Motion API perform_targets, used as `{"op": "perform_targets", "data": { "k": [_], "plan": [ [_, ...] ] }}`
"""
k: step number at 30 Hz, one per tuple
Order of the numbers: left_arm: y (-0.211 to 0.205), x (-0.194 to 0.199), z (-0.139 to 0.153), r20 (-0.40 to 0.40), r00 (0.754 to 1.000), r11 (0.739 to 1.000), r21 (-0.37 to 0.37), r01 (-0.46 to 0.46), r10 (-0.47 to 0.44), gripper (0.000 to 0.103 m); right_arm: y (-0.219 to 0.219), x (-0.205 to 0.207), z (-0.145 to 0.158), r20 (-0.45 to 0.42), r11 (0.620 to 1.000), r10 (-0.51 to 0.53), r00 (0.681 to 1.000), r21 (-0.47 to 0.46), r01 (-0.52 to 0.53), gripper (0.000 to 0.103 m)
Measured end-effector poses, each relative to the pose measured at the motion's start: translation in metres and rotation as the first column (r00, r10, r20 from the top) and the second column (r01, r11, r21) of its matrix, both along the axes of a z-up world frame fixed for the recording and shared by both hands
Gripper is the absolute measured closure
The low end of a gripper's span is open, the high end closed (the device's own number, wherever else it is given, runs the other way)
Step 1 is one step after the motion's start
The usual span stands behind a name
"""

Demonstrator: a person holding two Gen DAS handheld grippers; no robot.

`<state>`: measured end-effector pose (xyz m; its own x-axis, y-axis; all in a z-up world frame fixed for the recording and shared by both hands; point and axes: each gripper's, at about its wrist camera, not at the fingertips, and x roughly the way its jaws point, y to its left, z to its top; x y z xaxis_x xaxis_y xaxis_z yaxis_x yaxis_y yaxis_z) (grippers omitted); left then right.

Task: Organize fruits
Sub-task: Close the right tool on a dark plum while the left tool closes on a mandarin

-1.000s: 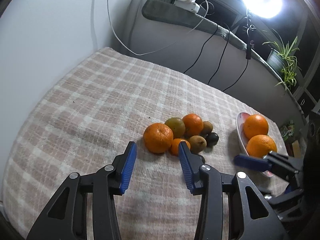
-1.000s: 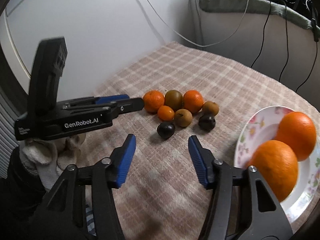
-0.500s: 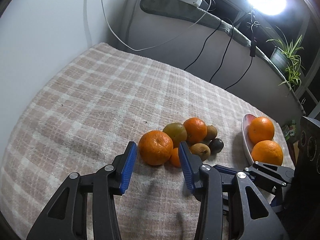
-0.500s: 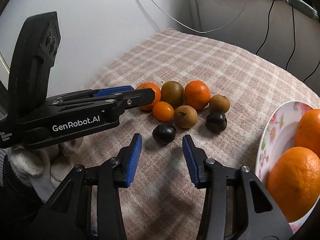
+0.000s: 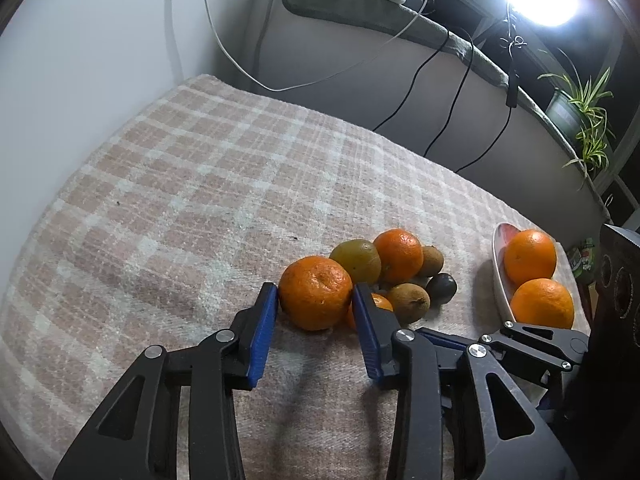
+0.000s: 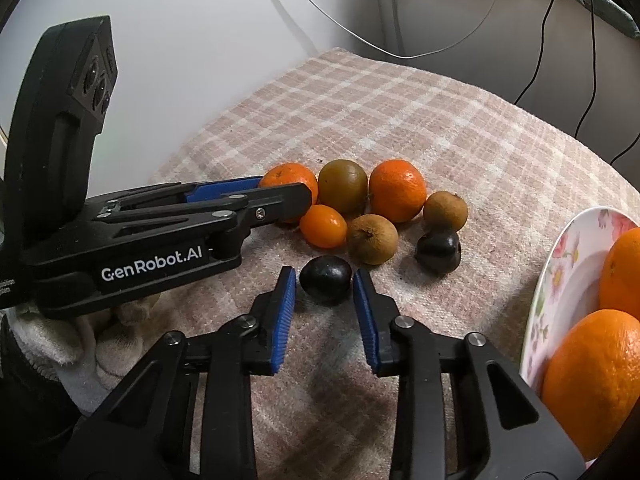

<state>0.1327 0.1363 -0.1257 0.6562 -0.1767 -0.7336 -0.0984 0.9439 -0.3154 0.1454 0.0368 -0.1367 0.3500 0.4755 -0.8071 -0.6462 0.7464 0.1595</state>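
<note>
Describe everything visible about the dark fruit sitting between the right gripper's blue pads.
The dark fruit is small, oval and near-black, with a smooth, faintly glossy skin; its kind is hard to tell. It lies on its side on the plaid cloth, nearest the camera, apart from the other fruits. The right gripper brackets it: its jaws have just been closing, and both blue pads now sit at its sides, apparently in contact. It has not left the cloth.
</note>
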Motion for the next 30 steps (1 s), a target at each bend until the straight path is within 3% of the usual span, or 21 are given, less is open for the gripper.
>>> {"op": "perform_targets", "data": {
  "k": [17, 30],
  "plan": [
    [-0.002, -0.007, 0.010, 0.022, 1.000, 1.000, -0.002, -0.003, 0.003, 0.068, -0.011, -0.008, 0.010, 0.014, 0.999, 0.005, 1.000, 0.039, -0.006, 0.076],
    [-0.020, -0.031, 0.036, 0.080, 0.996, 1.000, -0.005, 0.029, -0.029, 0.068, -0.042, -0.030, 0.036, 0.047, 0.995, 0.005, 0.999, 0.095, -0.009, 0.076]
  ]
}}
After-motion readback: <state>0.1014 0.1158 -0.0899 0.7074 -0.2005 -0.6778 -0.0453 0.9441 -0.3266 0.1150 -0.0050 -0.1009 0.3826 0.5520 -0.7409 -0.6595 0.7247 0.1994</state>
